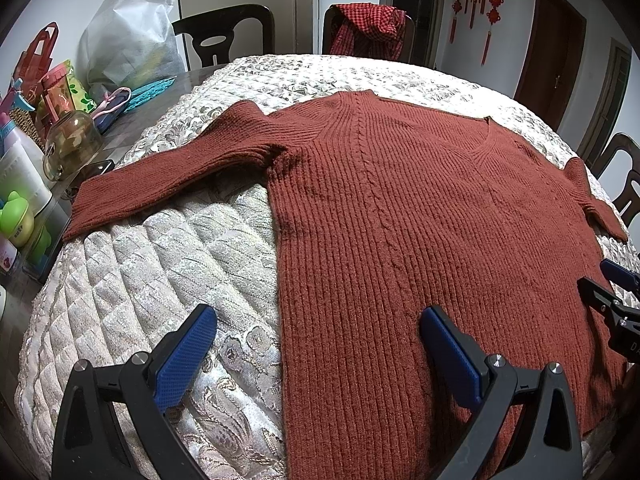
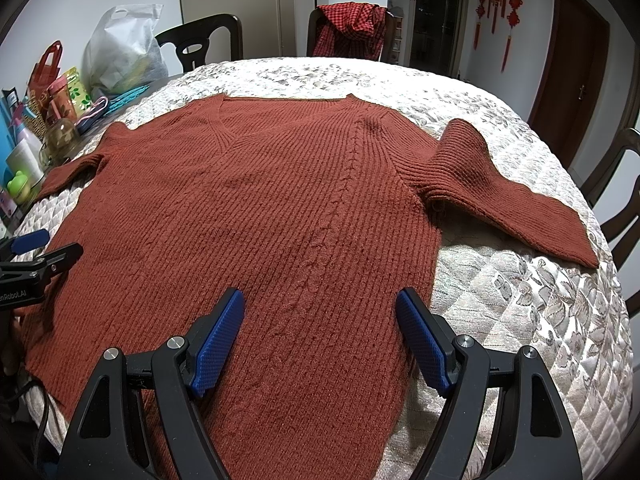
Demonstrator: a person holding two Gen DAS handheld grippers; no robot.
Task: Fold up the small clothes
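Note:
A rust-red ribbed V-neck sweater (image 1: 420,220) (image 2: 260,208) lies flat, face up, on a quilted cloth, both sleeves spread sideways. My left gripper (image 1: 318,320) hovers open over the sweater's lower left edge, one blue pad over the quilt, the other over the knit. My right gripper (image 2: 320,304) hovers open above the lower right part of the body, nothing between its pads. Each gripper shows at the edge of the other's view: the right gripper (image 1: 612,280) and the left gripper (image 2: 44,248). The left sleeve (image 1: 160,184) reaches toward the clutter; the right sleeve (image 2: 508,196) points to the table's right edge.
The quilted floral table cover (image 1: 168,264) (image 2: 540,304) drapes a table. At left stand a glass jar (image 1: 72,144), bottles, gift bags and a white plastic bag (image 1: 128,40). Dark chairs ring the table; a red checked garment (image 2: 352,28) hangs on the far one.

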